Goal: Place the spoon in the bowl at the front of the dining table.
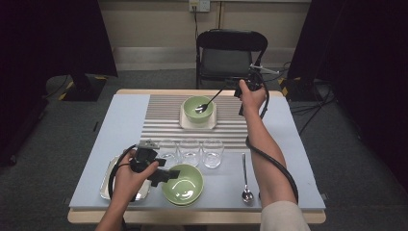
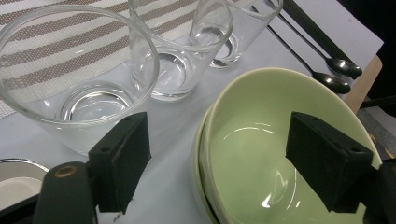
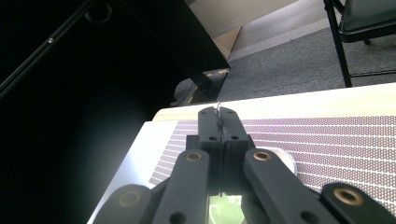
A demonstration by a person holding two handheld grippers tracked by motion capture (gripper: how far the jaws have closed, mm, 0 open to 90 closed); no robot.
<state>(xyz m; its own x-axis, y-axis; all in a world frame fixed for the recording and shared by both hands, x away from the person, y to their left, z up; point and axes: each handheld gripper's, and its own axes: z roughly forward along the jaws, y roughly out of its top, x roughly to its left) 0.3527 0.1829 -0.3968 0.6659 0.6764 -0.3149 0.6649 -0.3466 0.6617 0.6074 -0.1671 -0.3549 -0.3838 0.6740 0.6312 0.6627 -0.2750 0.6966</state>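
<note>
Right gripper (image 1: 240, 89) is at the table's 1 o'clock corner, raised above the far edge, jaws pressed together on the handle of a spoon (image 1: 208, 102). In the right gripper view the jaws (image 3: 218, 122) meet with only a sliver of metal showing at their tips, and green shows below them. The spoon slopes down toward 8 o'clock from the gripper, its head lying inside the far bowl (image 1: 198, 108). That bowl sits on a square plate (image 1: 184, 122) at 12 o'clock on the striped mat (image 1: 159, 115). Left gripper (image 1: 162, 176) is at 7 o'clock, jaws spread wide and holding nothing. In the left gripper view one jaw stands outside the near bowl (image 2: 261, 140) on its glass side, the other over its interior, so the rim lies between them; contact with the rim cannot be judged. The near bowl (image 1: 183, 185) is at 6 o'clock and appears to be two nested together. Three glasses (image 1: 189, 152) stand in a row just beyond it, at table centre. A metal tray (image 1: 107, 185) lies at 7 o'clock, partly under the left hand (image 1: 129, 179). A second spoon (image 1: 246, 179) lies at 5 o'clock, head toward the near edge; the left gripper view shows two spoon heads (image 2: 343, 74) side by side there.
</note>
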